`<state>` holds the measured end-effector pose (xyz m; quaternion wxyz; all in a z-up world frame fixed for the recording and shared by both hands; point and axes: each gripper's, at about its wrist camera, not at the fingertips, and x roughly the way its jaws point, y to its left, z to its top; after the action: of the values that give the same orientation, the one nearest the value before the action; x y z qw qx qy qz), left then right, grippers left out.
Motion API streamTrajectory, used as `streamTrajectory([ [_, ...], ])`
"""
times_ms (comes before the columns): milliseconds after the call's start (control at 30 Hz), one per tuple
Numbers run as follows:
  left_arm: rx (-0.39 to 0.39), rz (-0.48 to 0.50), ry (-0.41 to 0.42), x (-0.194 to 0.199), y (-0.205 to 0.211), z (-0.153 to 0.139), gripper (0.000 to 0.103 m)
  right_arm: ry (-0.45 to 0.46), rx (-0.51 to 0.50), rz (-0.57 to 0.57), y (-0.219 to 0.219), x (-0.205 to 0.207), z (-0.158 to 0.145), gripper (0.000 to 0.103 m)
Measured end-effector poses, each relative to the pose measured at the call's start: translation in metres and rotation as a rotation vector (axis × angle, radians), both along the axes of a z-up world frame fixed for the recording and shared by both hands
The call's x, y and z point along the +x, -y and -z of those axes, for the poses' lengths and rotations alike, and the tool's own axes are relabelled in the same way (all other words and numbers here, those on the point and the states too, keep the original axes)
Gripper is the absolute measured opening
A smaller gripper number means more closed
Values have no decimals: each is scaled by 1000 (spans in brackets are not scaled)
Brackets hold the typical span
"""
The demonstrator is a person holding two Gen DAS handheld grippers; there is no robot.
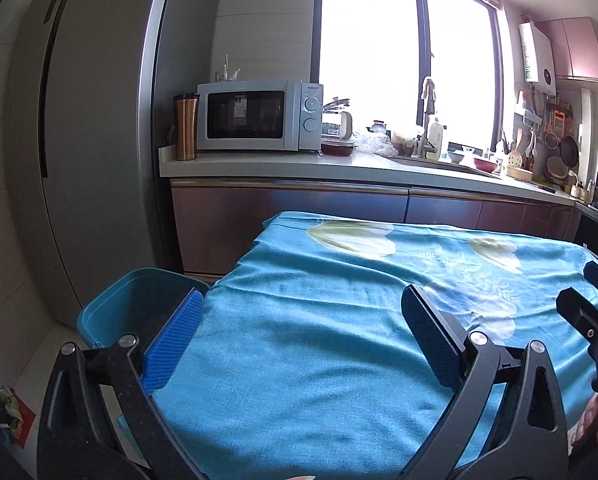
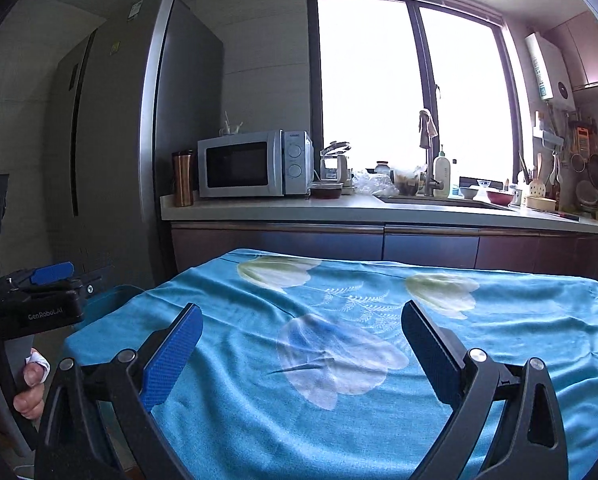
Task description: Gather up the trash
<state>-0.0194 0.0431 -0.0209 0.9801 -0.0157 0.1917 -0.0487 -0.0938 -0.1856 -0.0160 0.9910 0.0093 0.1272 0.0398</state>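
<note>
The left hand-held gripper (image 1: 301, 338) and right hand-held gripper (image 2: 301, 354) both gape wide over the worktop (image 1: 339, 360), gripping nothing. No trash shows on its blue floral cloth (image 2: 339, 340); the only task item in sight is the teal bin (image 1: 131, 300), on the floor just beside the worktop's left edge. The likeliest slip, I judge, is a pad snagging the loose cloth, or the two grippers, held close together, knocking. Beyond stand the cabinet counter (image 1: 259, 168), microwave (image 1: 255, 116), fridge (image 1: 99, 120) and sink clutter, well apart.
</note>
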Motion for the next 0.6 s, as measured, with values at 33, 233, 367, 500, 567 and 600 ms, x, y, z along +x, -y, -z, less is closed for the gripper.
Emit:
streamTrajectory([
  [33,-8,0,5,0,1,1,97,2,4,-3,1,-1,0,96],
  [233,-20,23,48,-5,5,1,97,-3,0,14,4,-7,3,96],
  [367,-41,54,76,-11,7,1,97,-19,6,20,4,-8,6,96],
  [500,-55,60,77,-13,8,2,97,-19,10,33,5,-12,7,96],
  [567,-34,51,82,-14,11,3,97,-15,7,39,5,-13,6,96],
  [600,-28,50,87,-16,12,3,97,-14,9,35,5,-14,6,96],
])
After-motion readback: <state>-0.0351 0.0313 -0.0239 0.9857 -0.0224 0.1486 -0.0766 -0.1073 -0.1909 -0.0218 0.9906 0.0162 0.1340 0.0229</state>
